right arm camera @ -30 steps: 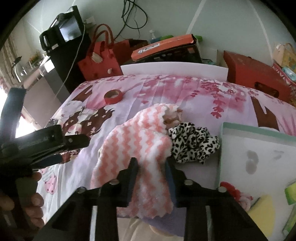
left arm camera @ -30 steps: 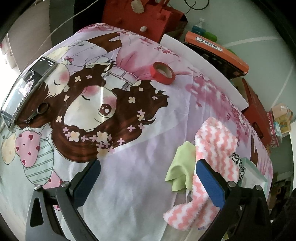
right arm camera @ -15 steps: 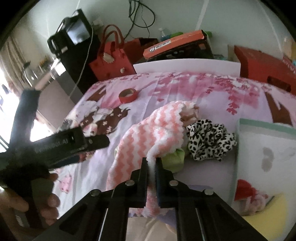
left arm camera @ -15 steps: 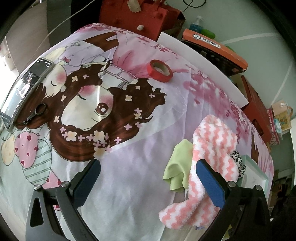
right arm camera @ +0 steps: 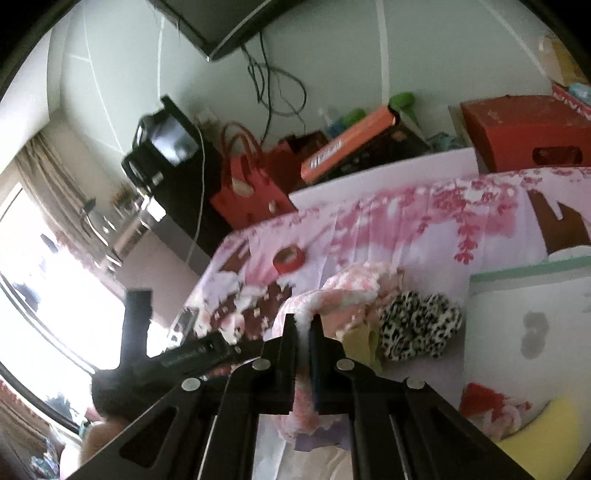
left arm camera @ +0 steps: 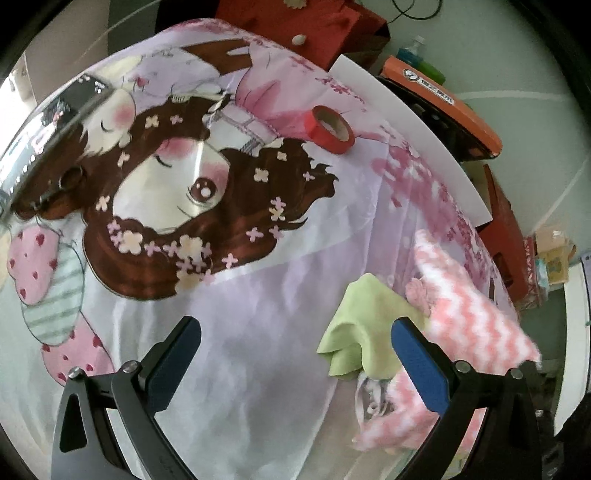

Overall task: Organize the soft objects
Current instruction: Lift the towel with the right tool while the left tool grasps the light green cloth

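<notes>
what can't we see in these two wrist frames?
- Green cloth, right wrist view: mostly hidden behind the right gripper and pink towel.
- Scrunchie: not visible in the left wrist view.
- Phone, left wrist view: blurred, cut by the frame edge.
- Left gripper: open, holds nothing.

Pale green wall (right arm camera: pixel 129 74) is taking up the whole top of the right view, with black cables (right arm camera: pixel 273 85) hanging down it from a dark screen (right arm camera: pixel 229 26) at the top edge. Bright daylight is pouring in through the window (right arm camera: pixel 55 295) at the left, curtain (right arm camera: pixel 40 162) hanging above it. A red bag (right arm camera: pixel 247 192) is sitting near the middle, and a red box (right arm camera: pixel 524 133) is sitting at the upper right. The cartoon-print sheet (left arm camera: pixel 258 369) is covering the surface.
</notes>
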`<state>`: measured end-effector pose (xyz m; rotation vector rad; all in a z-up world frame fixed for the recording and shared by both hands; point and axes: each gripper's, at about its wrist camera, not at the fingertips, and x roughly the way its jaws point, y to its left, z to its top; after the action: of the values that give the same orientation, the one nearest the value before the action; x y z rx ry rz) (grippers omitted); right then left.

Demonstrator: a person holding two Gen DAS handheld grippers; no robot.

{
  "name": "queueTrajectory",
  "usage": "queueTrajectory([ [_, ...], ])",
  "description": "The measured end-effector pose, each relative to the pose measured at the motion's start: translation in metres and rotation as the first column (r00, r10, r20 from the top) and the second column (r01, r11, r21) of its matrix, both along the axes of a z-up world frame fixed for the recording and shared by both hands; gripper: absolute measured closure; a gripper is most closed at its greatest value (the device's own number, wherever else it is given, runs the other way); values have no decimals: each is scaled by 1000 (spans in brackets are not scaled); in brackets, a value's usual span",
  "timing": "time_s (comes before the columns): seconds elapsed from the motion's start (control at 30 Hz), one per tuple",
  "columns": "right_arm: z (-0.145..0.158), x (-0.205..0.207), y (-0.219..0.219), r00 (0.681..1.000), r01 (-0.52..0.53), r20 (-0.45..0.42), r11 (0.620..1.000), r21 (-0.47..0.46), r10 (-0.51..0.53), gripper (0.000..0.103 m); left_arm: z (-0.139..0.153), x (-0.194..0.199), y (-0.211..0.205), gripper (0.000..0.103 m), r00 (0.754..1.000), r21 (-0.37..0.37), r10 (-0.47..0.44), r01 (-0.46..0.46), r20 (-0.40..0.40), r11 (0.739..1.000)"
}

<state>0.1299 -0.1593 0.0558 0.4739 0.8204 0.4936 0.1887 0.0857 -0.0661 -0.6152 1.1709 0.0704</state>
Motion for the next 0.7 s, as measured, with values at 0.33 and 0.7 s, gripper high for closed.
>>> queueTrajectory([
  [0.33, 40, -15, -34, 985, 85, 142, 992, 92, -98, 97, -3, 7, -16, 1, 999, 1, -42, 42, -5, 999],
  [0.7, 60, -28, -68, 962, 160, 204, 980, 119, -181, 97, -9, 19, -42, 1, 993, 27, -116, 116, 6, 993],
])
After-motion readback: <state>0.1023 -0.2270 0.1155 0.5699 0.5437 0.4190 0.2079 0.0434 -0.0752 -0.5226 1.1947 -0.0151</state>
